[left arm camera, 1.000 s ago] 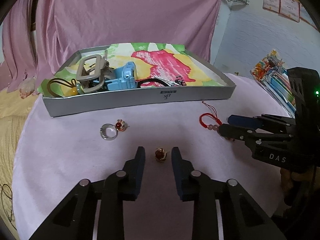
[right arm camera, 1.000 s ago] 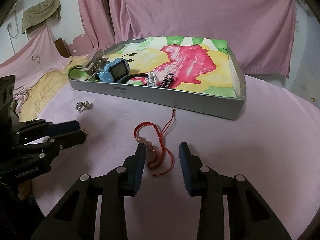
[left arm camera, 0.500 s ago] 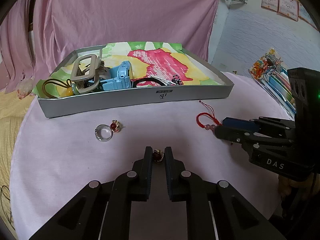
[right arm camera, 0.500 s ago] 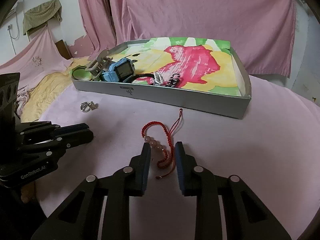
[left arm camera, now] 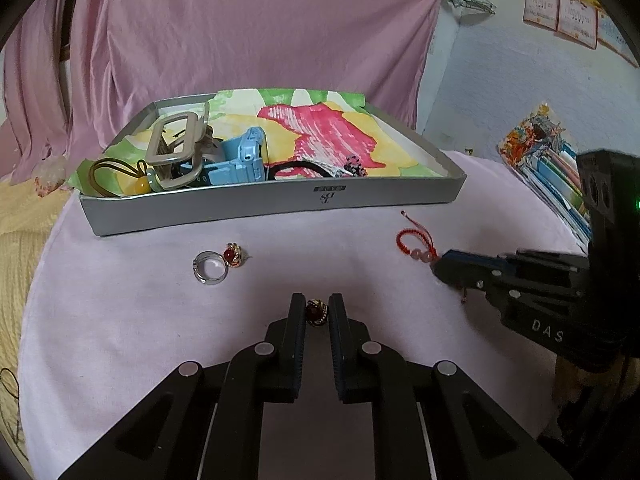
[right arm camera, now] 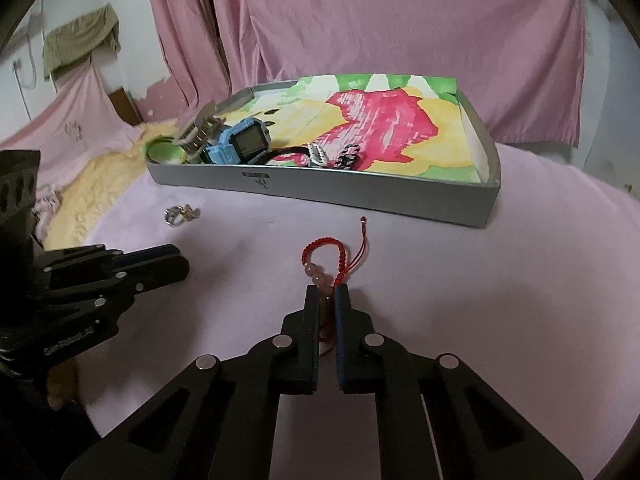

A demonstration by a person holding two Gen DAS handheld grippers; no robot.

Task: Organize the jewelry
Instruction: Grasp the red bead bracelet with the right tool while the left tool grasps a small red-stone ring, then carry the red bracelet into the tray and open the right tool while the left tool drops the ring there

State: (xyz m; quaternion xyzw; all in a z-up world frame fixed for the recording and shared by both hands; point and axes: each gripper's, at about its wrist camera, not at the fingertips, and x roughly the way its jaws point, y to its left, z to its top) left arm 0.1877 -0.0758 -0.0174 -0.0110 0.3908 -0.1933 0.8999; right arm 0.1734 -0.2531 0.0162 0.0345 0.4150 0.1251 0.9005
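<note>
Your left tongs (left arm camera: 317, 312) pinch the gold ring (left arm camera: 317, 312); your right tongs (right arm camera: 327, 296) clamp the red bracelet (right arm camera: 320, 258), tray (right arm camera: 360, 196) at 12 o'clock.

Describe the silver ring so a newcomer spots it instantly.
Start at the grey tray on the pink tablecloth. In front of its left half lie two rings, touching. The silver ring is the plain, larger band; its neighbour, the gold ring, carries a red stone.

You see soft, dim indoor light, faint shadows on the pink tablecloth (left arm camera: 120, 320), and fisheye bending with dark corners.
</note>
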